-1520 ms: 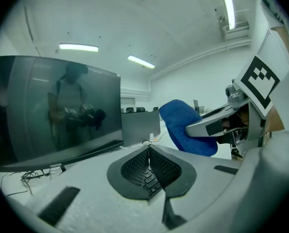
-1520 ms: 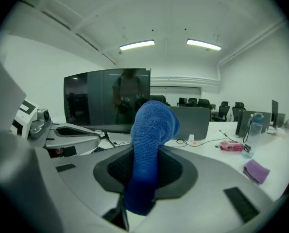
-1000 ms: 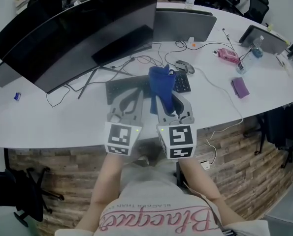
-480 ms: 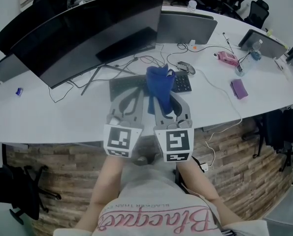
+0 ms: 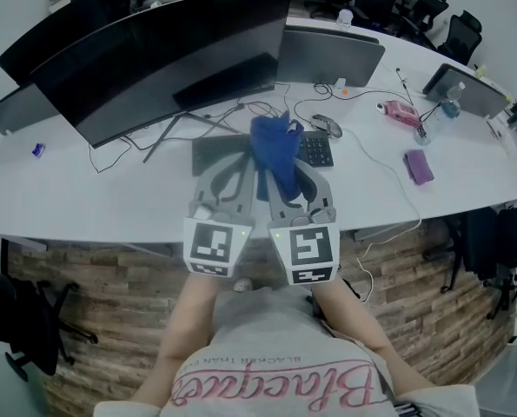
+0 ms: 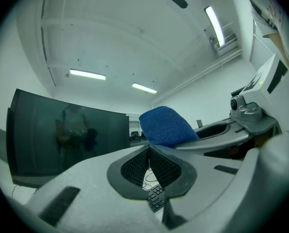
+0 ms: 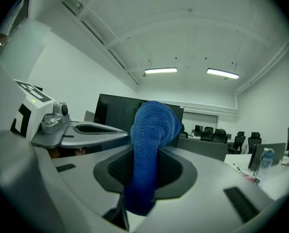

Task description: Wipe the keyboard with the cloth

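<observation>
Right gripper [image 7: 144, 168]: I have it clamped on the blue cloth [image 7: 151, 130]. A thick fold stands up out of the pads and a tail hangs below them.
Left gripper [image 6: 149, 152]: pads pressed together at the tips, nothing between them. It sits just beside the right gripper [image 5: 280, 176], on its left.
Cloth: in the head view the cloth [image 5: 274, 148] bunches over the right gripper's tips, above the keyboard's middle. I cannot tell whether it touches the keys.
Keyboard [image 5: 208, 155]: black, lying on the white desk [image 5: 84, 198] under both grippers' tips. A few keys show below the left gripper's pads [image 6: 155, 198].
Beyond: a wide dark monitor [image 5: 171, 50] stands behind the keyboard, and a mouse [image 5: 328, 124] sits near its right end among cables.
</observation>
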A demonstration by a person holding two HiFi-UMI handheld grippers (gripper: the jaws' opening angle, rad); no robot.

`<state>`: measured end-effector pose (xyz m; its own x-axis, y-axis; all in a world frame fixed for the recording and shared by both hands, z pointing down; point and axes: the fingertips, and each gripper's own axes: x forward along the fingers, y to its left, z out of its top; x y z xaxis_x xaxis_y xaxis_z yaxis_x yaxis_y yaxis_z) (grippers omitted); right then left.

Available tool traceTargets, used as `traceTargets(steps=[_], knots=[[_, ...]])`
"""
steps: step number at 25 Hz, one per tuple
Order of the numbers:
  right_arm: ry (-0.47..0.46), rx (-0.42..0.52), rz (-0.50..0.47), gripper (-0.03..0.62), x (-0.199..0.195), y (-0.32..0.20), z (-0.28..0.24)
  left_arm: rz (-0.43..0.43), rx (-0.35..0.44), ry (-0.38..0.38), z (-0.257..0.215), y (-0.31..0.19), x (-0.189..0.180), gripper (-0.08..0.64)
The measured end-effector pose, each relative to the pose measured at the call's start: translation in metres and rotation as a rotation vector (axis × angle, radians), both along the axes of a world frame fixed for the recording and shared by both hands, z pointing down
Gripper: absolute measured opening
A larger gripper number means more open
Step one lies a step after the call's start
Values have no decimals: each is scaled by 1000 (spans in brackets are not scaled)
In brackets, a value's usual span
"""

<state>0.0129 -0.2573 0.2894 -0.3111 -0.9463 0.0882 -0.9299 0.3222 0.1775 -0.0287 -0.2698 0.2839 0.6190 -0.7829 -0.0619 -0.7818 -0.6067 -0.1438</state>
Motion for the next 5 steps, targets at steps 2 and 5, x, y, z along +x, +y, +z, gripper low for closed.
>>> traceTargets(steps=[2, 5], knots=[[3, 3, -5, 97, 3, 2, -2, -1, 3, -3, -3, 2, 3, 6], [12, 2, -7, 97, 8, 6, -2, 4, 2, -13, -4, 5, 10, 6]])
